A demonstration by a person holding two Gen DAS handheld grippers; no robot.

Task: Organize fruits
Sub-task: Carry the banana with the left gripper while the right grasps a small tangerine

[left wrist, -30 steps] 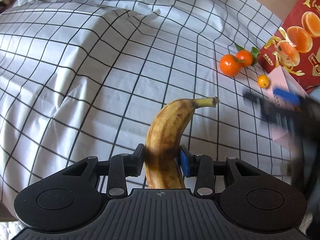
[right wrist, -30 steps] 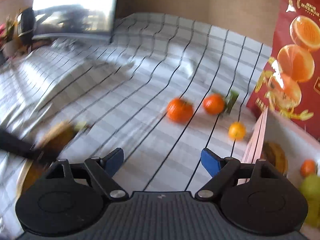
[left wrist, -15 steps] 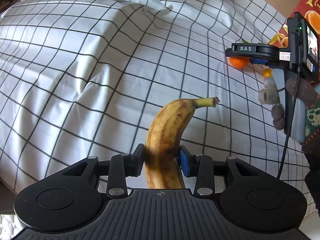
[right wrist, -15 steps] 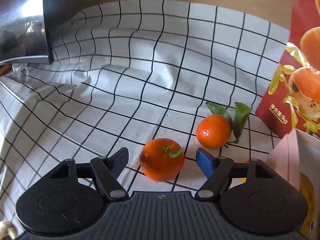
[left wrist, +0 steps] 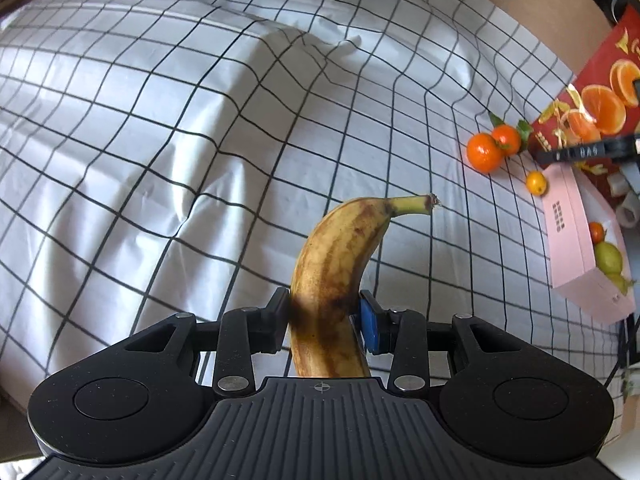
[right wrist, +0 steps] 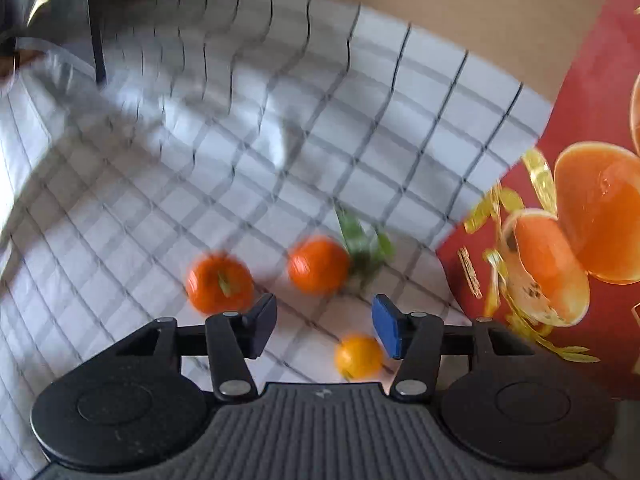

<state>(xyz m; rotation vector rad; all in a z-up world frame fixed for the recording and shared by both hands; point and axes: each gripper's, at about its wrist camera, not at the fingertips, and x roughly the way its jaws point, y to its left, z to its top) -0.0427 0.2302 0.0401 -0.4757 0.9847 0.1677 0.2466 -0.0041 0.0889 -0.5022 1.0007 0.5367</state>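
Note:
My left gripper (left wrist: 324, 320) is shut on a brown-spotted banana (left wrist: 336, 264) and holds it above the checked cloth, stem pointing right. My right gripper (right wrist: 324, 324) is open and hovers over three citrus fruits. A small yellow-orange fruit (right wrist: 358, 356) lies between its fingers, near the blue pad. Two tangerines, one (right wrist: 220, 282) to the left and one with leaves (right wrist: 318, 266) ahead, lie just beyond the fingertips. The left wrist view shows the same tangerines (left wrist: 484, 152) and small fruit (left wrist: 536, 182) at far right, beside a pink box (left wrist: 576, 240) holding pears and a small orange fruit.
A red carton printed with oranges (right wrist: 560, 220) stands at the right, behind the pink box (left wrist: 576, 240). A white cloth with black grid lines (left wrist: 200, 140) covers the rumpled surface. A dark screen edge (right wrist: 94, 20) stands at the back left.
My right gripper has shifted right and nearer; the small yellow-orange fruit now sits between its fingers instead of the tangerine. The left gripper still holds the banana and the view has turned slightly.

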